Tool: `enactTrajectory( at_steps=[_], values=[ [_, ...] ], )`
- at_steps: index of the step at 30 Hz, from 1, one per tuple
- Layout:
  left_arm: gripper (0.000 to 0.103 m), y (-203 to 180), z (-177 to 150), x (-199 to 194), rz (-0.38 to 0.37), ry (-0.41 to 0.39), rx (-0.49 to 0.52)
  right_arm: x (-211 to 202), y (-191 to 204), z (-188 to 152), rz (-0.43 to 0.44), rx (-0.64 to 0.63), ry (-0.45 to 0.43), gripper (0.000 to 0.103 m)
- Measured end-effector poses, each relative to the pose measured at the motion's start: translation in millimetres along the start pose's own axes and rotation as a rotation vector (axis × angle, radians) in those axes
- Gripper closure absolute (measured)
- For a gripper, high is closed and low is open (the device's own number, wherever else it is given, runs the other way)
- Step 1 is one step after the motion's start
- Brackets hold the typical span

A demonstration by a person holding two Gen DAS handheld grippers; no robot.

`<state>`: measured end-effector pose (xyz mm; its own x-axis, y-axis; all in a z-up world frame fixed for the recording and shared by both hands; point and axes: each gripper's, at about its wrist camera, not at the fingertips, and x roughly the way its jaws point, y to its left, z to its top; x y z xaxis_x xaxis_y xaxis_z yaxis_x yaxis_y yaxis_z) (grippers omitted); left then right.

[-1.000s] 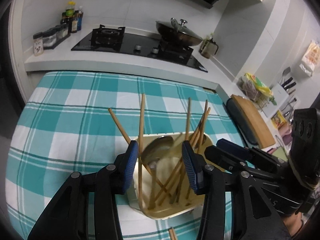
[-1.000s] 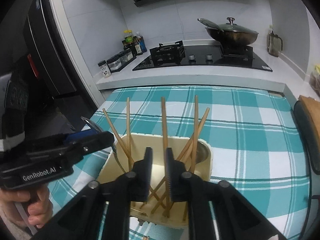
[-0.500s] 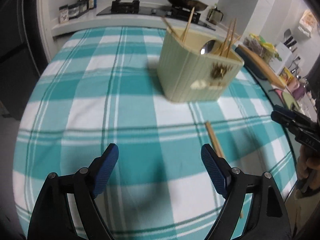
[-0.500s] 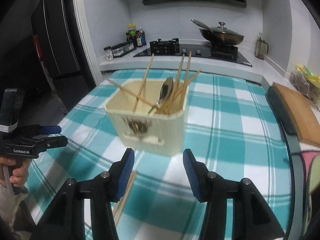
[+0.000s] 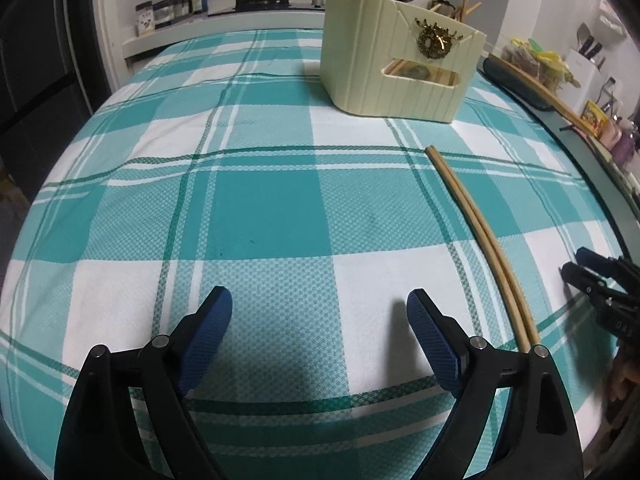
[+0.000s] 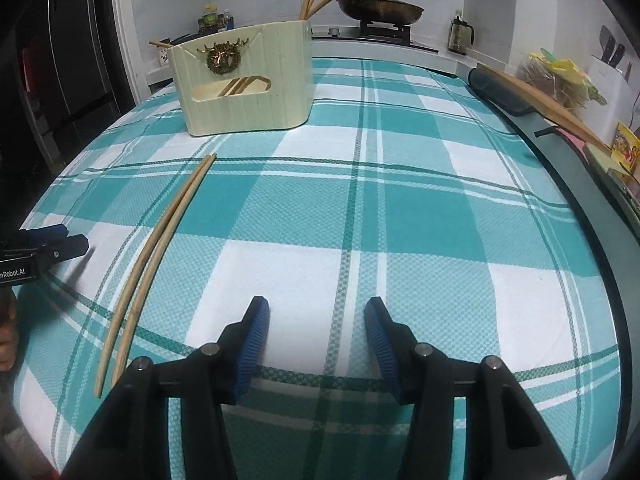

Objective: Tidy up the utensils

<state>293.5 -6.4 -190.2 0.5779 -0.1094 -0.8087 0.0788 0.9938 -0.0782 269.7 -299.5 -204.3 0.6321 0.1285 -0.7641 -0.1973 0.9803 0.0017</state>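
The 2 pale wooden chopsticks (image 6: 160,248) lie side by side on the teal checked tablecloth (image 6: 400,208), long axis toward the cream ribbed utensil holder (image 6: 244,80), between both wide-open, empty grippers, left gripper (image 5: 320,320) and right gripper (image 6: 316,320), seemingly equally near.

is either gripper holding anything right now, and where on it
Nothing is held. The left gripper and right gripper are both open over the cloth; the two chopsticks lie loose on it.
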Motion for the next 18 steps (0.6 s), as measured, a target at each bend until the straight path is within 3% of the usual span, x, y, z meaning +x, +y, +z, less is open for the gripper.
enactTrajectory(
  at_steps=[3,18],
  values=[
    [0.009,-9.4,-3.7,2.7,0.057,-0.007,0.048,0.9,2.2,-0.2,-0.010,-0.009,0.002,0.051],
    [0.002,-7.2,-3.0,7.3,0.066,0.003,0.038,1.8,2.8,-0.4,-0.013,-0.012,0.003,0.049]
  ],
)
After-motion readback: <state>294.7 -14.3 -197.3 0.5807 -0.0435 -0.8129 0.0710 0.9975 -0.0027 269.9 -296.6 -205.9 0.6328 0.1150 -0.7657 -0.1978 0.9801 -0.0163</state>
